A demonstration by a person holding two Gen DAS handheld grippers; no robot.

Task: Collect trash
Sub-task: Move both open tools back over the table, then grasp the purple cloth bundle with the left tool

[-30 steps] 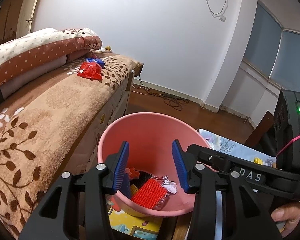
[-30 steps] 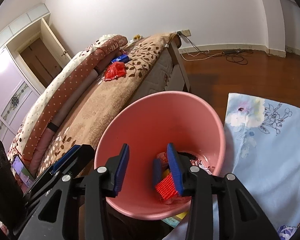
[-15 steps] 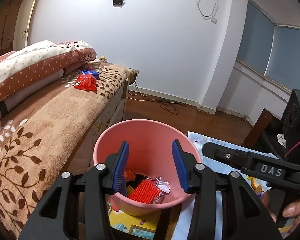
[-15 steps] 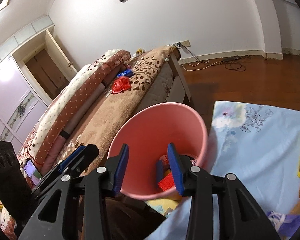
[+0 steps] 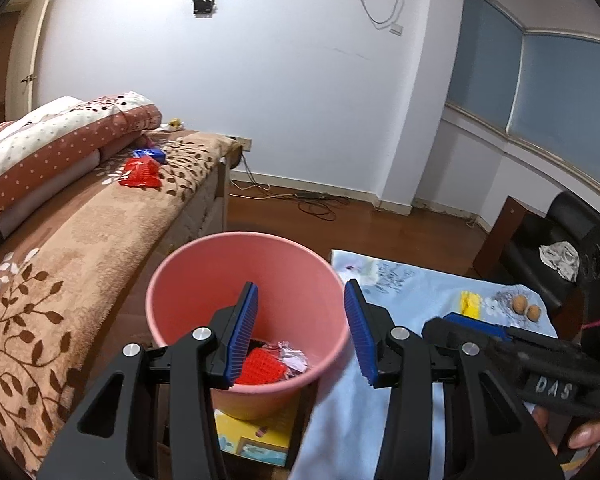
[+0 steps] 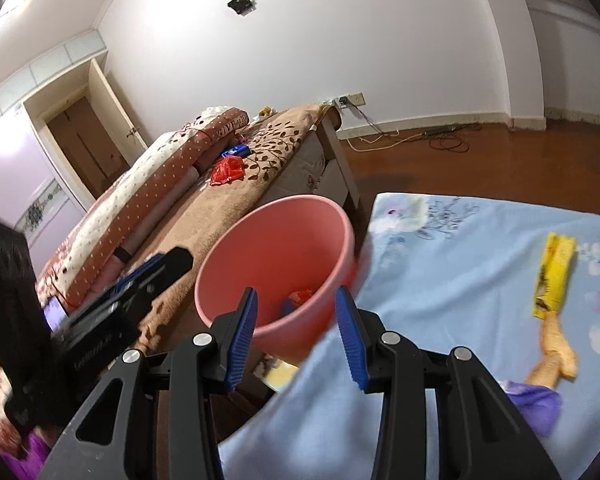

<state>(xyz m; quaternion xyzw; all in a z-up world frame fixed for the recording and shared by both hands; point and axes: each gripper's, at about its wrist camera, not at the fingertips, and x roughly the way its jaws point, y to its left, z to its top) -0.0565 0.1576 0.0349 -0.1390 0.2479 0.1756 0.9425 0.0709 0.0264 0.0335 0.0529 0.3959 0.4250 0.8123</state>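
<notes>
A round pink plastic bin [image 5: 204,276] is seen on the wood floor, between a bed w/ a brown leaf-pattern blanket [image 5: 80,248] and a light blue flower-print cloth [image 6: 452,280]. Inside the bin, at the bottom, a red ribbed wrapper [image 5: 262,366] and a crumpled silver-white wrapper [image 5: 292,358] are seen. The left gripper [image 5: 300,332] is held above the bin's near rim; its blue ribbed pads are kept apart and nothing is clamped btw. them. The right gripper [image 6: 296,332] is held over the bin's near edge and the cloth border; its pads are also apart, w/ nothing gripped. On the blanket, far from the bin, a red crinkled packet [image 5: 140,172] is lying, and a small blue packet [image 5: 150,154] is placed just behind it. On the blue cloth, a yellow flat wrapper [image 6: 554,276] is seen, w/ an orange-tan peel-like piece [image 6: 552,354] just below it. Two small brown round nuts [image 5: 526,307] are lying side by side on the cloth, near its far right corner.
</notes>
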